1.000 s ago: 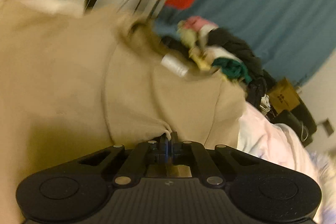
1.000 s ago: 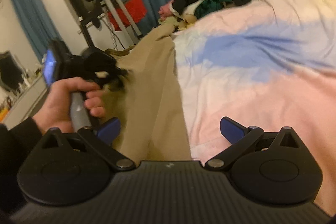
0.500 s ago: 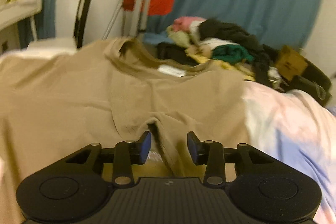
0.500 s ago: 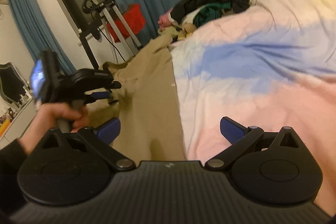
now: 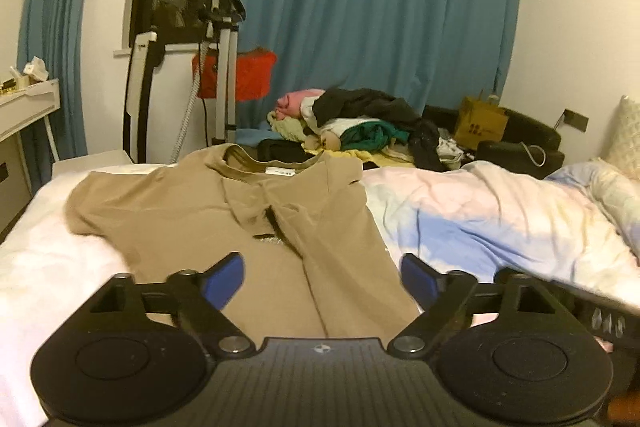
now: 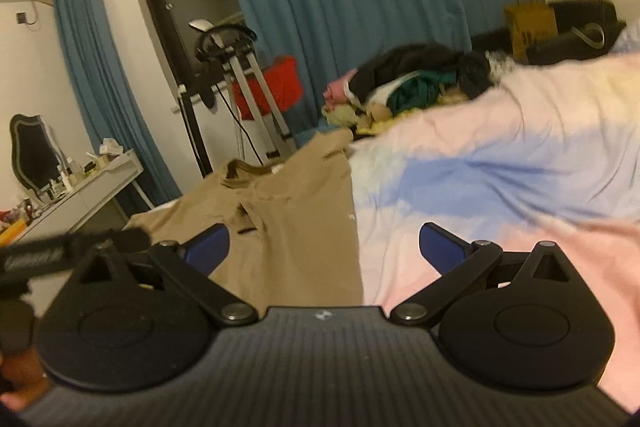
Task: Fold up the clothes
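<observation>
Blue curtains (image 5: 380,7) backed our bed (image 5: 500,219); only our right view showed the dressing table (image 6: 96,187). Our tan T-shirt (image 5: 248,227) lay flat ahead of the left gripper (image 5: 322,277), its jaws opening, empty; the right gripper (image 6: 324,249) gaped empty too.

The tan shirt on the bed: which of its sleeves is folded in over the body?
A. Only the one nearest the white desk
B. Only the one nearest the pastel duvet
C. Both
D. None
B: on the tan shirt the duvet-side sleeve lies across the chest, while the other sleeve still spreads out flat.
</observation>
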Tool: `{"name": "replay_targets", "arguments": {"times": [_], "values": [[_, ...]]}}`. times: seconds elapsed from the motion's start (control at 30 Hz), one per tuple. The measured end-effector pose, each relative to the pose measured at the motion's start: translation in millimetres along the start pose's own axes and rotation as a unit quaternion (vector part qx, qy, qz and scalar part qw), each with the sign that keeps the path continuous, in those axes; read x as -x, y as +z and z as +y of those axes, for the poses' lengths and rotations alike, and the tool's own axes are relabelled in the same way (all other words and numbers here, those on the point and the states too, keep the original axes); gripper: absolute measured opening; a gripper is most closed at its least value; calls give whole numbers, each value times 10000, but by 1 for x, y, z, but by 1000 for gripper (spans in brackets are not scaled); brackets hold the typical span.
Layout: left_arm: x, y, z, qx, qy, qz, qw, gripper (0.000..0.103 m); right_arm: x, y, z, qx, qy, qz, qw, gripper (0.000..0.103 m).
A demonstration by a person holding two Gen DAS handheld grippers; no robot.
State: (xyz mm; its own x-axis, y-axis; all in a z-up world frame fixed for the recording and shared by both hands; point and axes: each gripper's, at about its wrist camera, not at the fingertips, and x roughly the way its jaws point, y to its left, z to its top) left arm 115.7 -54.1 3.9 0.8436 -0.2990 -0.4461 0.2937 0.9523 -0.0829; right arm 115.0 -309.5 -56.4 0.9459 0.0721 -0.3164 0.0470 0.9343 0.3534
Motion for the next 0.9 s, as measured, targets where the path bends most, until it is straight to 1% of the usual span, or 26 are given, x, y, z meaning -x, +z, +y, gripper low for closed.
{"name": "replay_targets", "arguments": {"times": [0.03,0.07,0.17,0.23,0.33,0.4,0.53,0.63,0.73,0.83,0.9], "values": [[10,-3,2,6,30,-25,10000,103,5,0,3,61,30,-47,10000,103],[17,-8,4,-6,71,-39,10000,103,11,0,6,122,60,-91,9999,103],[40,-19,11,-21,182,-80,9998,103,22,-5,13,256,180,-3,9995,103],[49,-24,19,80,136,-63,9999,103,28,-9,17,301,281,100,9991,103],[58,-24,33,149,65,-78,9998,103,34,-12,24,413,351,138,9984,103],[64,-21,44,207,73,-132,9997,103,32,-10,31,577,279,169,9978,103],[75,-15,76,379,219,-275,9987,103,12,2,52,1149,106,344,9927,103],[82,-15,107,474,273,-418,9976,103,-14,12,81,1421,240,510,9883,103],[79,-15,133,682,313,-396,9964,103,-58,18,128,1714,651,730,9803,102],[75,-19,160,967,348,-351,9941,103,-117,12,190,2150,1103,987,9653,95],[69,-25,178,1228,432,-271,9911,103,-160,1,233,2439,1453,1185,9515,90]]}}
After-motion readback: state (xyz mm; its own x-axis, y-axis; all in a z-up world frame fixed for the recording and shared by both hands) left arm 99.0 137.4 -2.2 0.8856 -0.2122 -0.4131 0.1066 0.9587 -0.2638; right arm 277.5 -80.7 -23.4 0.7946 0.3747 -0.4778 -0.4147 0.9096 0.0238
